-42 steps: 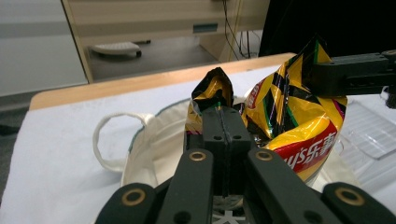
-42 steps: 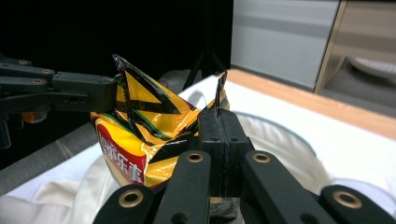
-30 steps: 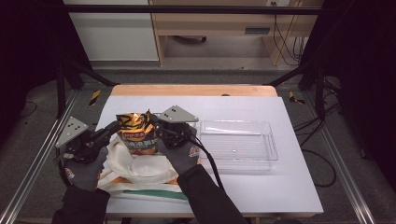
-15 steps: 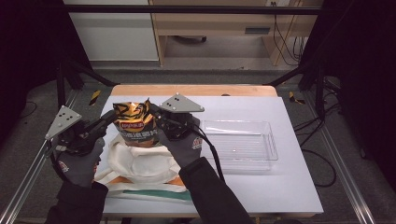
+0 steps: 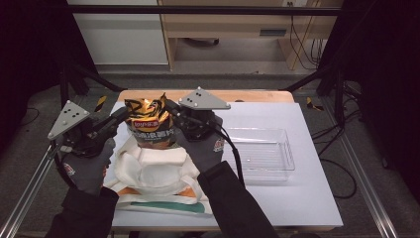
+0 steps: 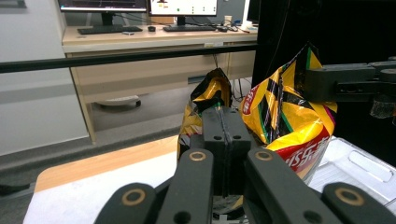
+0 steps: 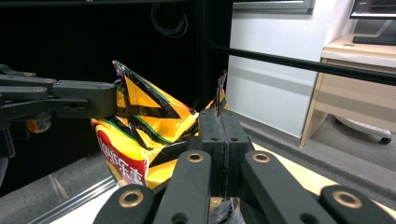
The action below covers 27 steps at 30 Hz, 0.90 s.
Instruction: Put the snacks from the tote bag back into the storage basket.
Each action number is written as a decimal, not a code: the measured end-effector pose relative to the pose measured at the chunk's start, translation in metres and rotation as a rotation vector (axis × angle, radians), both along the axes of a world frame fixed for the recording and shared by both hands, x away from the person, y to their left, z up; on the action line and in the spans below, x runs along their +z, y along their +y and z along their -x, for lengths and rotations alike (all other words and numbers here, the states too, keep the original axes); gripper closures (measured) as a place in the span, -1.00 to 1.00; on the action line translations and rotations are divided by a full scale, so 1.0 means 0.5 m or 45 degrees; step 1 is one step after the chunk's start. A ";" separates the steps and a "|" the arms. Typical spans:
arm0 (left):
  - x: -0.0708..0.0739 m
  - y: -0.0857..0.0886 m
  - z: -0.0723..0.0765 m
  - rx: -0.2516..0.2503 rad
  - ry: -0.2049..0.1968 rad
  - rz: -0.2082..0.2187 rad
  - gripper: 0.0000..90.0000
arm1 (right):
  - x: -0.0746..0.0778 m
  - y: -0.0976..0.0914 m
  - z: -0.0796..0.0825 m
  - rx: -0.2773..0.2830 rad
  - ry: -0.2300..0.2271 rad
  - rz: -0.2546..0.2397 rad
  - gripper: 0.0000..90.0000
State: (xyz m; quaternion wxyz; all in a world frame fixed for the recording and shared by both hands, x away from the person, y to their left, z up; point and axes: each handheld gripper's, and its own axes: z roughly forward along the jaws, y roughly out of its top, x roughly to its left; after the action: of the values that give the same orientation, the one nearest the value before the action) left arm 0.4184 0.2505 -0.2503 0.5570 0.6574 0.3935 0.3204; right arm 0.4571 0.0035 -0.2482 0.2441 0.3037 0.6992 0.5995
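A yellow and black chip bag (image 5: 148, 126) hangs upright over a white cloth tote bag (image 5: 156, 171) that lies on the table. My left gripper (image 5: 122, 115) is shut on the chip bag's left top corner. My right gripper (image 5: 171, 107) is shut on its right top corner. In the left gripper view the shut jaws (image 6: 224, 135) pinch the foil edge of the chip bag (image 6: 285, 116), with the right gripper (image 6: 348, 84) clamped on the far corner. In the right gripper view my jaws (image 7: 223, 133) pinch the chip bag (image 7: 140, 135), and the left gripper (image 7: 65, 100) holds the other corner.
A clear plastic tray (image 5: 277, 166) stands on the white table (image 5: 297, 198) right of the tote bag. A wooden strip (image 5: 247, 94) runs along the table's far edge. Metal frame rails (image 5: 29, 188) flank the table.
Both grippers have risen together with the chip bag, lifting it higher out of the tote bag. The tray has not moved.
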 end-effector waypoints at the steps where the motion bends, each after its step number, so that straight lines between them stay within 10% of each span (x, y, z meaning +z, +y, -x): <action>1: 0.003 -0.004 -0.001 -0.003 -0.003 -0.001 1.00 | 0.004 -0.005 0.000 -0.004 -0.002 -0.003 1.00; 27: 0.038 -0.167 -0.042 -0.132 -0.028 -0.032 1.00 | 0.039 -0.162 0.002 -0.153 -0.044 -0.008 1.00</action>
State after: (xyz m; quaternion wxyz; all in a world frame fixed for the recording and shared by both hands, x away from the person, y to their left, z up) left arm 0.4392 0.1672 -0.2314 0.5687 0.6804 0.3488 0.3032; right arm 0.4563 -0.0776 -0.2289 0.2907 0.3356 0.6734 0.5911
